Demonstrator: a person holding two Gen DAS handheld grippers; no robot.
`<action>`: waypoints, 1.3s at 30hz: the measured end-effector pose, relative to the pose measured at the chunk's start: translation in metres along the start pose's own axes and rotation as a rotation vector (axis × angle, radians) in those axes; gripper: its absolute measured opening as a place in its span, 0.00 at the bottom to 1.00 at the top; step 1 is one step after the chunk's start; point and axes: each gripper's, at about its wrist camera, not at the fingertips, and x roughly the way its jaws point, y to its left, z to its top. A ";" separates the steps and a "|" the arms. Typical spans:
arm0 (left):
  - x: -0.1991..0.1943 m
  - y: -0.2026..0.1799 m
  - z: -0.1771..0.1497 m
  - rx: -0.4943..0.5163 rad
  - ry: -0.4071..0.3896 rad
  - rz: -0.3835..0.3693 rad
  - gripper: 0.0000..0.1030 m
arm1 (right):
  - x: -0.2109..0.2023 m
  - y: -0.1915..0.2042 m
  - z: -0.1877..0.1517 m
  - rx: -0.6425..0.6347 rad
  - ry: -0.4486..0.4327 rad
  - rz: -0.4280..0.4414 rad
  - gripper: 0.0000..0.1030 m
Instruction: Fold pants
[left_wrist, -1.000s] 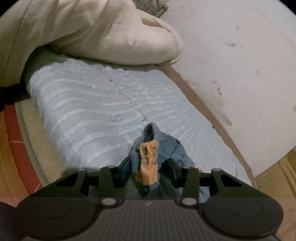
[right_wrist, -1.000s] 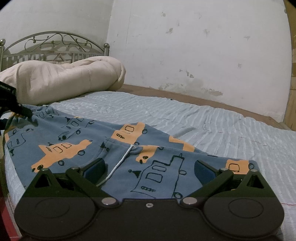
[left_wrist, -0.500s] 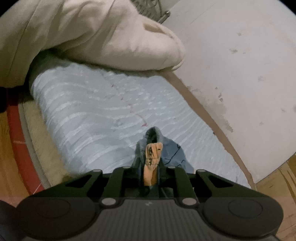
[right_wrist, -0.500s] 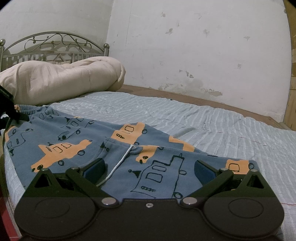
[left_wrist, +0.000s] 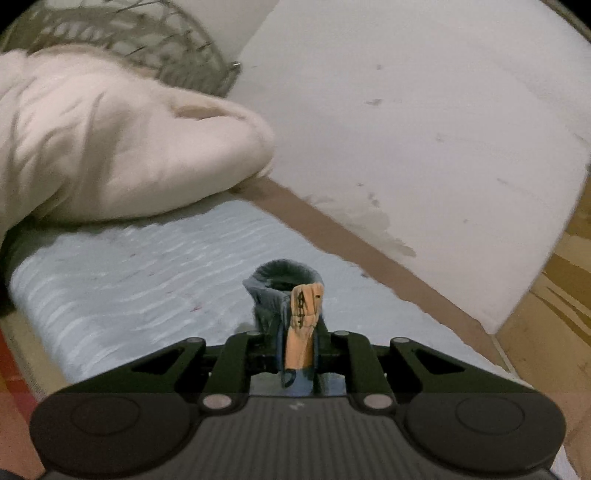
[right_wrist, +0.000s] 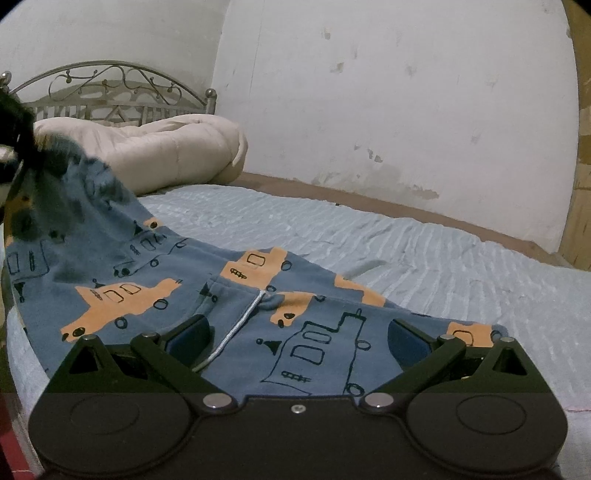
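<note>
Blue pants (right_wrist: 155, 280) printed with orange vehicles lie on the striped bed, waistband and white drawstring (right_wrist: 236, 325) toward the right wrist camera. My left gripper (left_wrist: 299, 350) is shut on a bunched leg end of the pants (left_wrist: 303, 314) and holds it raised above the sheet. In the right wrist view that gripper shows as a dark blur (right_wrist: 14, 147) at the far left, with the leg lifted up to it. My right gripper (right_wrist: 295, 332) is open, its jaws wide apart over the waistband, holding nothing.
A cream quilt (right_wrist: 155, 147) (left_wrist: 110, 147) is piled at the head of the bed before a metal headboard (right_wrist: 110, 88). The light blue striped sheet (right_wrist: 406, 251) stretches to the right. A white stained wall (right_wrist: 406, 92) runs along the far side of the bed.
My left gripper closed on the pants leg end and has lifted it up off the bed, tilting toward the wall. The right gripper has stayed still and open.
</note>
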 end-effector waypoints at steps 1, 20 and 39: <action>-0.002 -0.006 0.001 0.016 -0.001 -0.015 0.14 | -0.001 0.001 0.000 -0.006 -0.006 -0.006 0.99; 0.002 -0.176 -0.042 0.437 0.124 -0.348 0.15 | -0.112 -0.074 -0.014 0.018 -0.108 -0.113 0.99; 0.024 -0.232 -0.161 0.639 0.438 -0.478 0.71 | -0.146 -0.125 -0.059 0.126 -0.007 -0.321 0.99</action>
